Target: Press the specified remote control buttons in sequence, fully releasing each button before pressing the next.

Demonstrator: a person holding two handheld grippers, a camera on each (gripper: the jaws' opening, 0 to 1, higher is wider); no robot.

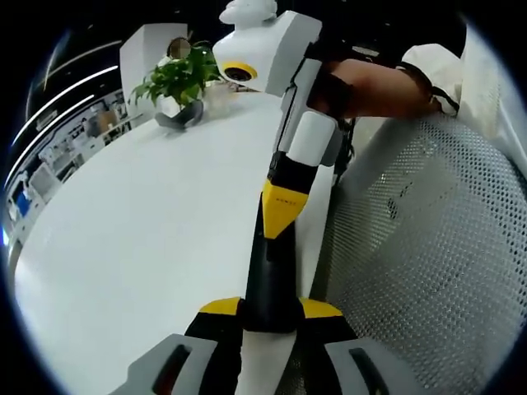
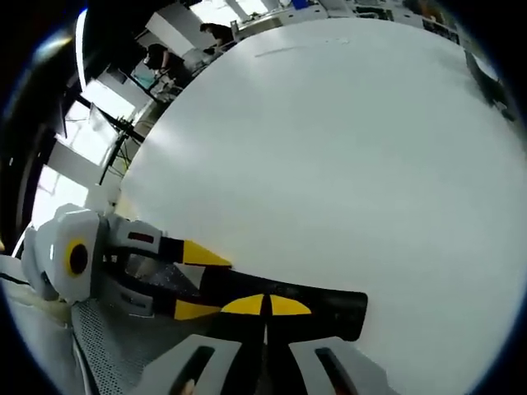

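Two claws meet on one black remote control point(image 1: 270, 276) at the near edge of the white desk point(image 1: 156, 230): the left claw point(image 1: 270, 309) is clamped on its near end, and the right claw point(image 2: 265, 306) has its yellow tips together on the remote control's top. Only the left gripper view takes in a potted plant point(image 1: 179, 81) in its dark pot at the desk's far end, a person's forearm point(image 1: 375, 85) and a white mesh chair back point(image 1: 428, 263). Far-off windows point(image 2: 78, 140) appear in the right gripper view.

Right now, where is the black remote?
The black remote lies at the white table edge, beside the mesh chair, held between both grippers' tips.
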